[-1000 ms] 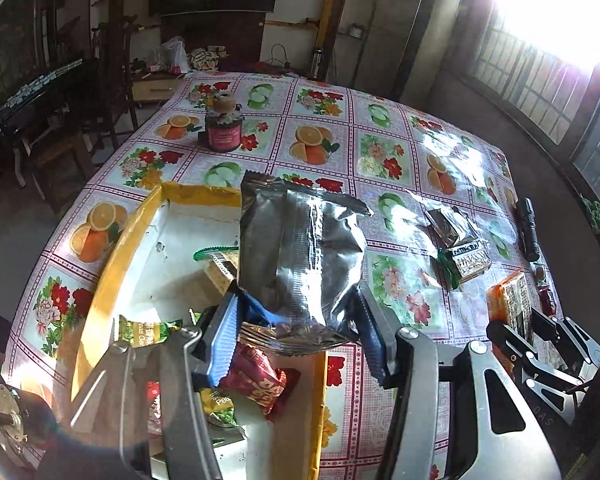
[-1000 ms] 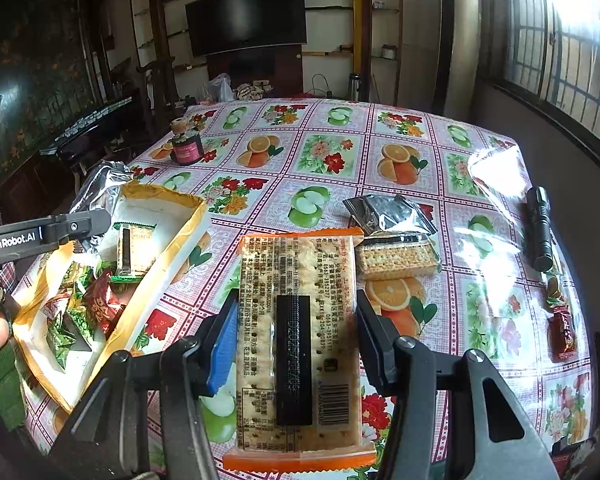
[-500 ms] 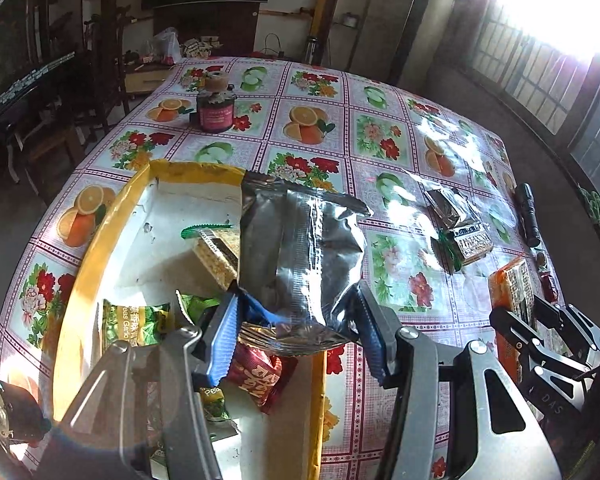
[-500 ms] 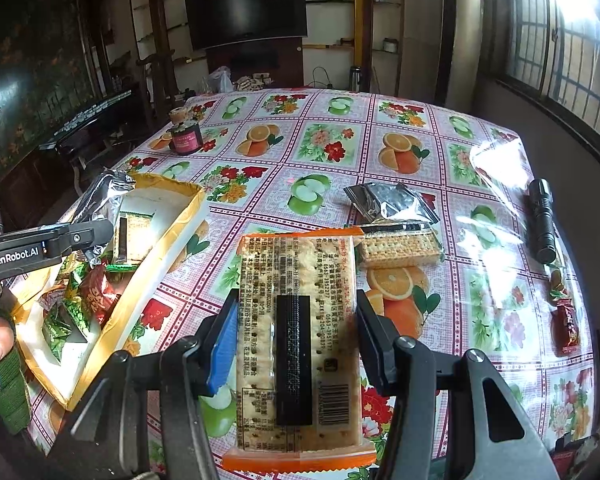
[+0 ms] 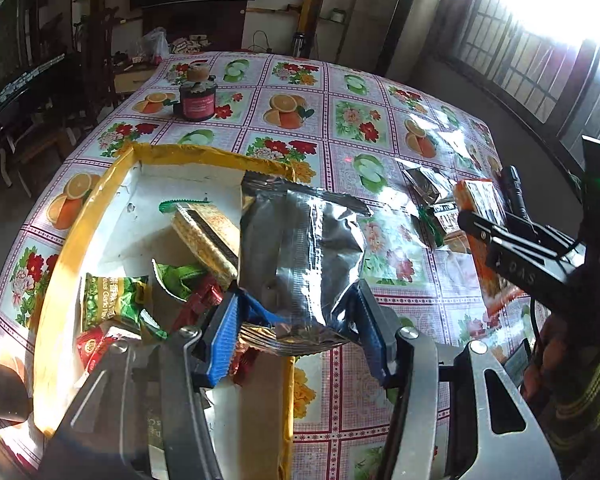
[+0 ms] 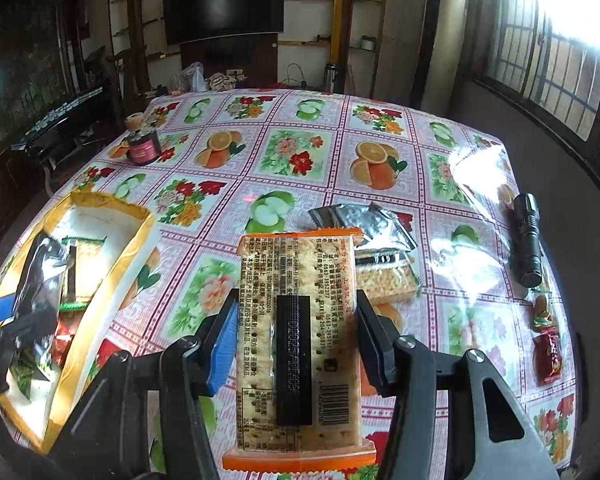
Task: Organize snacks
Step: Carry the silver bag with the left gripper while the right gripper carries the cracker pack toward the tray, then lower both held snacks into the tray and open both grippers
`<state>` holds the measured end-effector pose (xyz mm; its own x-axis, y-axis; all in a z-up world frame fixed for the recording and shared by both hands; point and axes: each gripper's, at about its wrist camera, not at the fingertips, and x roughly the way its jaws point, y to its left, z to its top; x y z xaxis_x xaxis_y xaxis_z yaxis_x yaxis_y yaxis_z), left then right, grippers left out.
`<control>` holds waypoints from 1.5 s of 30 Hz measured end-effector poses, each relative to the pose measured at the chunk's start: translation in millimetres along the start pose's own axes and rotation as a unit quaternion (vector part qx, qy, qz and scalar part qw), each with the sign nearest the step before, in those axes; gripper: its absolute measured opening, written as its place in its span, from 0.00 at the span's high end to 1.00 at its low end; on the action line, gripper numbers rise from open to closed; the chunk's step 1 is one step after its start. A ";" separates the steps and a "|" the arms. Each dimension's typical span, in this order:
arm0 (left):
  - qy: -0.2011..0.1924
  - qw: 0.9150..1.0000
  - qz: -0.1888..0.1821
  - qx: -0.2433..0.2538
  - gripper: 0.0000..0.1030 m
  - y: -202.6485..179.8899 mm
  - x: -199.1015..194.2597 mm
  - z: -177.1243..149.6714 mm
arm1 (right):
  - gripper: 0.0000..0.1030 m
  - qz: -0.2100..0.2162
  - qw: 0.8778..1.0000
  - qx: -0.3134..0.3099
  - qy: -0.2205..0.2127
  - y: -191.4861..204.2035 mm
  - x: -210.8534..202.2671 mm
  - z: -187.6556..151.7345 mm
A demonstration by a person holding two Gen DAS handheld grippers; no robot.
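Observation:
My left gripper (image 5: 296, 320) is shut on a silver foil snack bag (image 5: 300, 256), held over the near right part of a yellow-rimmed white box (image 5: 100, 192). Inside the box lie a cracker pack (image 5: 208, 236) and several green and red snack packets (image 5: 112, 300). My right gripper (image 6: 296, 324) is shut on an orange-edged cracker pack (image 6: 296, 280), carried above the tablecloth to the right of the box (image 6: 140, 240). In the left wrist view that same pack (image 5: 484, 216) and the right gripper show at the right edge.
On the fruit-print tablecloth lie a silver packet (image 6: 364, 220), a clear cracker pack (image 6: 388, 276), a black flashlight (image 6: 528, 236) and small red candies (image 6: 548, 352). A dark jar (image 6: 142, 146) stands far left. A sleeve (image 5: 572, 392) shows at the right.
My left gripper has sunk a little over the box with the silver bag. My right gripper has carried the cracker pack leftward, closer to the box. Both grips are unchanged.

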<state>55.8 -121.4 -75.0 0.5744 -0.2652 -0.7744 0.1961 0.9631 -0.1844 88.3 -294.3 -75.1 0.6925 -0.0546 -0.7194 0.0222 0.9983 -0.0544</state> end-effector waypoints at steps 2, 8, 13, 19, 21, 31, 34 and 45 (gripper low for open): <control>0.001 1.000 -0.004 0.002 0.47 -1.7 -1.0 -4.3 | 0.48 0.000 1.000 -0.003 -0.003 0.5 -0.7 2.3; 0.005 1.000 -0.006 0.004 0.47 -3.9 1.0 -7.2 | 0.48 0.005 1.000 -0.005 -0.001 2.0 -2.0 -4.1; 0.004 1.000 -0.009 0.003 0.47 -3.1 -0.6 -9.8 | 0.48 0.026 1.000 -0.010 -0.002 9.1 -4.5 -6.3; 0.002 1.000 0.000 -0.010 0.47 11.0 -8.9 -17.3 | 0.48 0.111 0.994 -0.022 -0.012 28.0 -17.1 -14.5; 0.000 1.000 0.010 -0.016 0.47 18.3 -13.2 -20.1 | 0.48 0.127 0.992 -0.023 -0.014 34.0 -19.1 -16.0; -0.007 0.998 0.038 -0.057 0.47 71.5 -30.7 -35.5 | 0.49 0.232 0.972 -0.040 -0.001 86.1 -20.2 -10.8; -0.006 0.997 0.044 -0.065 0.47 83.5 -33.8 -38.8 | 0.49 0.266 0.963 -0.041 0.004 104.2 -15.6 -5.5; -0.005 0.996 0.045 -0.079 0.47 100.2 -32.4 -33.8 | 0.49 0.293 0.955 -0.037 0.026 140.1 15.1 22.9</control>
<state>30.0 -14.7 -88.8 0.5925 -0.1767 -0.7859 0.0163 0.9781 -0.2076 118.3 -154.7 -77.7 0.5342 0.5094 -0.6747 -0.4107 0.8539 0.3195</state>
